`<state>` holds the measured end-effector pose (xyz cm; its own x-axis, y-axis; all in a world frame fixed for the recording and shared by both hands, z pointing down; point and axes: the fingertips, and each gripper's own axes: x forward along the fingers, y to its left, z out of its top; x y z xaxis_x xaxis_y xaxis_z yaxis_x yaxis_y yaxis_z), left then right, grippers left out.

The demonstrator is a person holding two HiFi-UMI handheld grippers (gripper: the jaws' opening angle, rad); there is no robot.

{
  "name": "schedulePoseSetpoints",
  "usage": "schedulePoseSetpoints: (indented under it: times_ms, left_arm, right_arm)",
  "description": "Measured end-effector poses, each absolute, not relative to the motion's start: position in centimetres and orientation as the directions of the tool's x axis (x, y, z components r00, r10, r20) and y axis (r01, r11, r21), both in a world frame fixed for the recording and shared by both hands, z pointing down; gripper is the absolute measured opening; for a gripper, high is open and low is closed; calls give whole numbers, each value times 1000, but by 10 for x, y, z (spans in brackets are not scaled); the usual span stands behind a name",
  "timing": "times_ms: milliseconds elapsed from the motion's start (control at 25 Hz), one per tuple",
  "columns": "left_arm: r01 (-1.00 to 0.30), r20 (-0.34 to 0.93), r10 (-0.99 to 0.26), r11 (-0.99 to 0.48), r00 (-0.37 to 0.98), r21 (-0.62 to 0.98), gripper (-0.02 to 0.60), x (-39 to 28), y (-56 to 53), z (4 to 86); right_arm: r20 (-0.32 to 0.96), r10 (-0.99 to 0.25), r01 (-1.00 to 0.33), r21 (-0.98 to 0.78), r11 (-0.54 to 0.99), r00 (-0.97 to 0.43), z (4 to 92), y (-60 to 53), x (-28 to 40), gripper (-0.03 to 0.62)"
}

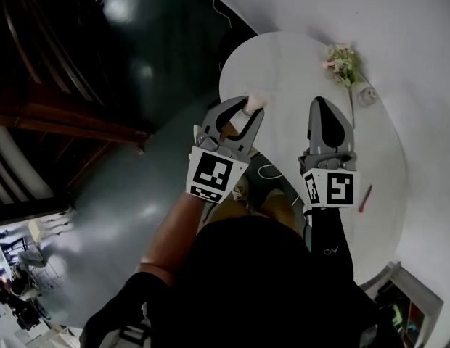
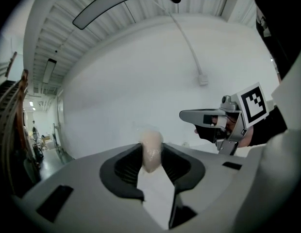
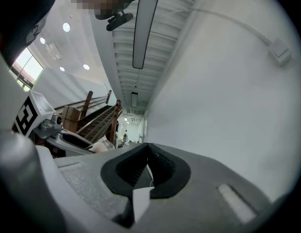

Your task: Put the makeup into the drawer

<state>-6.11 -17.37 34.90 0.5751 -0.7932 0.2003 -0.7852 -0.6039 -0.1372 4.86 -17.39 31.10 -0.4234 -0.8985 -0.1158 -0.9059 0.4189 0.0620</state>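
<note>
The left tool (image 2: 151, 155) is clamped on the makeup piece (image 2: 151, 148), a pale pink, soft-looking lump. Its own view shows the lump pinched between the two dark ribbed pads, with its rounded top standing above them. From the head view the same makeup piece (image 1: 255, 101) is only a small pale blob at the tip of the left tool (image 1: 250, 109), held over the near edge of the round white tabletop (image 1: 283, 71) and not touching it. The right tool (image 3: 148, 160) has its jaws together with nothing between them, which its own view makes plain. The head view shows just its narrow dark tip (image 1: 321, 104) over the tabletop, beside the left tool and apart from it. Only the head view takes in what lies on the tabletop: a sprig of pale flowers (image 1: 344, 65) at the far side and a slim red stick (image 1: 365, 199) near the right edge. Each tool's view catches the other tool off to one side. The right one also shows a wooden staircase (image 3: 94, 111) behind, and the left one a white wall with a cable (image 2: 187, 42) running down it.
</note>
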Motion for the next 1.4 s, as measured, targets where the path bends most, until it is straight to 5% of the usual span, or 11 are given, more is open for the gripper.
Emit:
schedulePoseSetpoints:
  times_ms: [160,560,1040,1320,1400]
  left_arm:
    - [-817,239,-842,-532,484,-223,115,-121,-175,359]
    - [-848,363,-814,-519,453,-107,125,-179,-183,440]
    - [-829,782,-516,-560,350,1,133,-205,-170,671]
    - [-818,846,-442,-575,298,-12,146,-207,-165,713]
    - [-823,837,-461,-567,294,-24,200,-207,-169,711]
  right_arm:
    - [-110,-860,-867,50,496,-498,319,-189,-11,5]
    - [-65,-845,-847,71,527,-531,333,-201,-66,5]
    - [8,-866,-859,118,498,-501,340,-203,-64,5]
    - [29,-848,-840,127,528,-529,342,-201,-74,5]
    - [29,-846,-837,133,531,-532,342,-201,-73,5]
